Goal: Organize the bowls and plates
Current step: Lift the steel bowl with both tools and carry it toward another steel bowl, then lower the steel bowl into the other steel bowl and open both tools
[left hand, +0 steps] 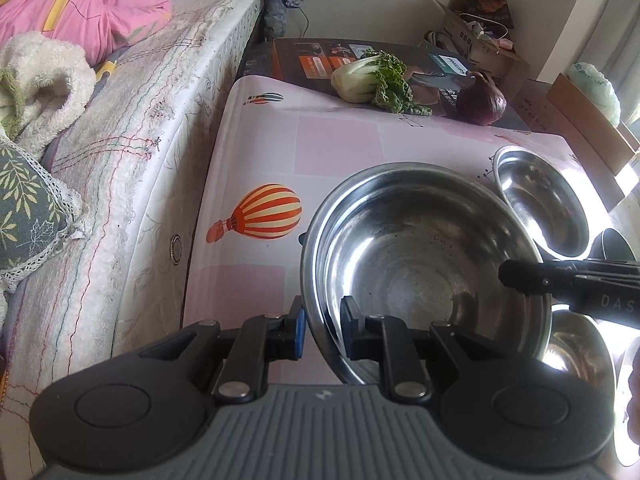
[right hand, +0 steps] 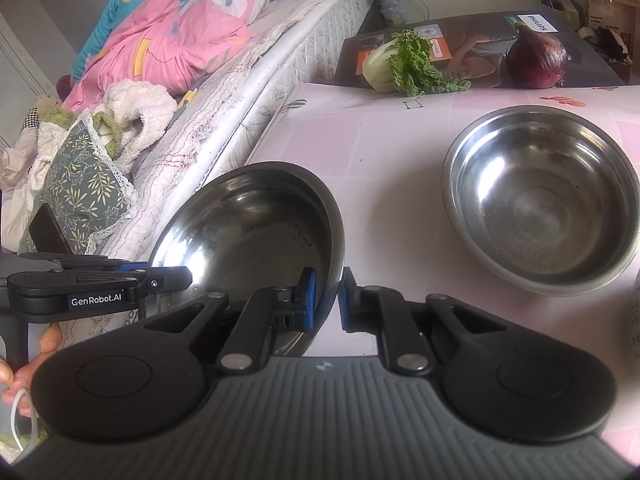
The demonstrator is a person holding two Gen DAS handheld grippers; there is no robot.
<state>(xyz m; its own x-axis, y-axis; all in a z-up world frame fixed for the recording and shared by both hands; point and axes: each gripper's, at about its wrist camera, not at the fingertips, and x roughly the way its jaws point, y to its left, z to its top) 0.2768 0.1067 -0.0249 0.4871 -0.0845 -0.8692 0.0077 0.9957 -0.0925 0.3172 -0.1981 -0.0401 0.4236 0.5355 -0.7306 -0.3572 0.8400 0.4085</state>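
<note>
We note the surroundings first. The table [left hand: 340, 136] has a pink cloth printed with a striped balloon [left hand: 260, 212]. At its far edge lie a bok choy [left hand: 368, 80] and a red onion [left hand: 482, 100], both resting on a dark printed box [left hand: 304, 60], well apart from the bowls. A mattress [left hand: 132, 152] runs along the table's left side, with a pink quilt [left hand: 88, 0], a white towel [left hand: 40, 76] and a leaf-print cushion [left hand: 28, 208] on it. Cardboard boxes [left hand: 480, 40] stand by the far wall.

The big bowl [left hand: 424, 264] sits between the two grippers. A second bowl [right hand: 544, 200] stands on the cloth to its right, near but apart. In the left wrist view, the rim of a third bowl [left hand: 576, 348] shows just below the big one, partly washed out by glare.

The left gripper [left hand: 323, 328] straddles the big bowl's near rim, one blue pad [left hand: 298, 334] outside the wall and one inside; we read it as pinching the rim, though contact on the inner pad is not fully clear. The right gripper [right hand: 327, 300] straddles the opposite rim the same way, jaws narrow, blue pad [right hand: 308, 300] inside.

Both grippers point roughly level across the table, facing each other. The person's fingers [right hand: 48, 340] show beneath the left gripper's handle.
</note>
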